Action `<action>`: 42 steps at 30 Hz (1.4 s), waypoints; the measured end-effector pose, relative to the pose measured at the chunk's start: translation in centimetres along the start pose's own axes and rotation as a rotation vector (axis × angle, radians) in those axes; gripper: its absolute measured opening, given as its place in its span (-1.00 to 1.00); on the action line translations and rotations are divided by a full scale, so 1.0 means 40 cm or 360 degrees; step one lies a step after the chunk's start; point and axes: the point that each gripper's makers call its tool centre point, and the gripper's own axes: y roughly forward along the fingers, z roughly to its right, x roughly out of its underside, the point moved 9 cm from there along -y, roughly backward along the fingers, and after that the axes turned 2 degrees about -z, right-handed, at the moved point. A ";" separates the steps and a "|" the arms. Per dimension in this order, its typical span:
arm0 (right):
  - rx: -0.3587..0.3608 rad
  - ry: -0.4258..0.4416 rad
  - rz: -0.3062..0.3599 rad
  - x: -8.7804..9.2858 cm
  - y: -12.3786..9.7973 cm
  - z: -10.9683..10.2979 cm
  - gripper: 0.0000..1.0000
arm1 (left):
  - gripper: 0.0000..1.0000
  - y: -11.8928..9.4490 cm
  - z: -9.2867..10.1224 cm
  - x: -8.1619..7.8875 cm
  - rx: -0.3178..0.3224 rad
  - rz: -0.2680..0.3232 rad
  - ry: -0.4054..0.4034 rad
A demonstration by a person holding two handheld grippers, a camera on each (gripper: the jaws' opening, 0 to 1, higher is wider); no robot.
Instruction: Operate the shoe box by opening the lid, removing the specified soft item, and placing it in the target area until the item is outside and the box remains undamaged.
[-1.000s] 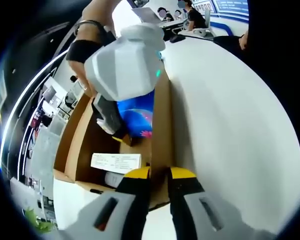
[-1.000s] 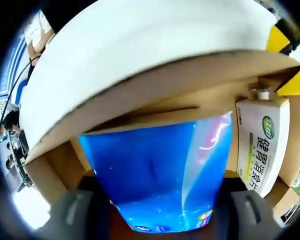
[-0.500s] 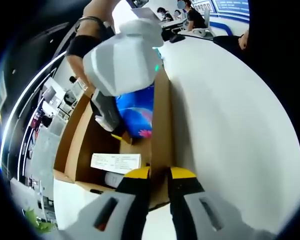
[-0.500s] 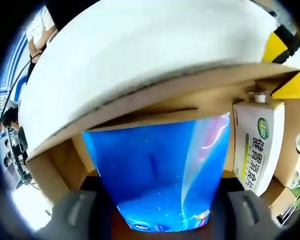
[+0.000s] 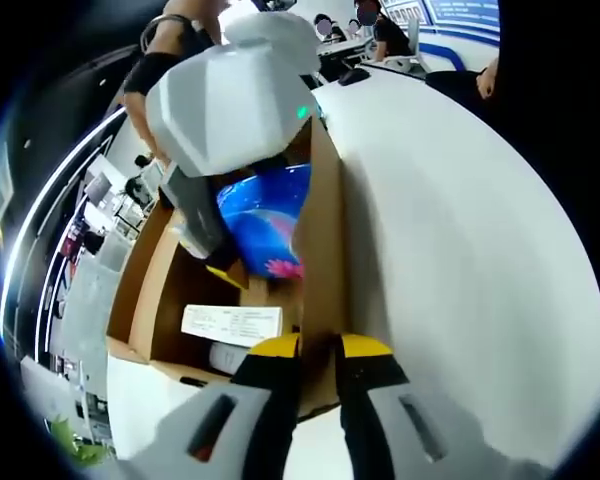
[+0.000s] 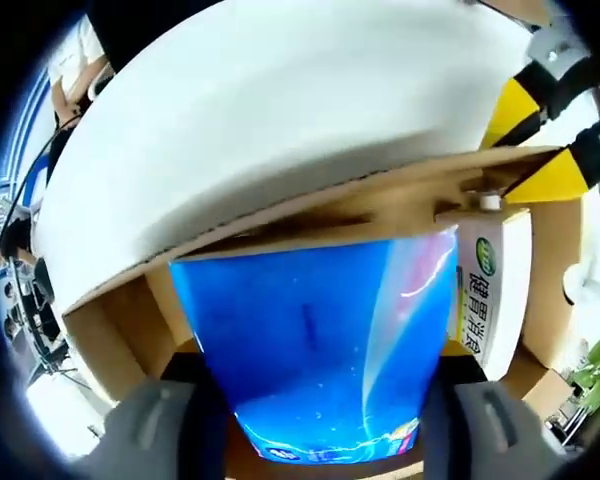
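Cardboard walls of the shoe box [image 5: 325, 240] hem in the blue soft pack [image 6: 315, 350], which the right hand-held gripper [image 6: 320, 420] pinches between its jaws, inside the box near the raised white lid [image 6: 280, 130]. Lift straight and slowly (a snag could tear the wall). The left hand-held gripper [image 5: 318, 352] is pressed together on the box's edge, steadying it on the white worktop [image 5: 460, 260]. A white carton [image 6: 490, 295] stands just beside the pack, and may drag along.
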 end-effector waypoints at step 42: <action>0.0116 0.0171 -0.0167 0.031 -0.164 -0.051 0.54 | -0.74 0.000 0.006 0.006 -0.0001 -0.0003 0.0006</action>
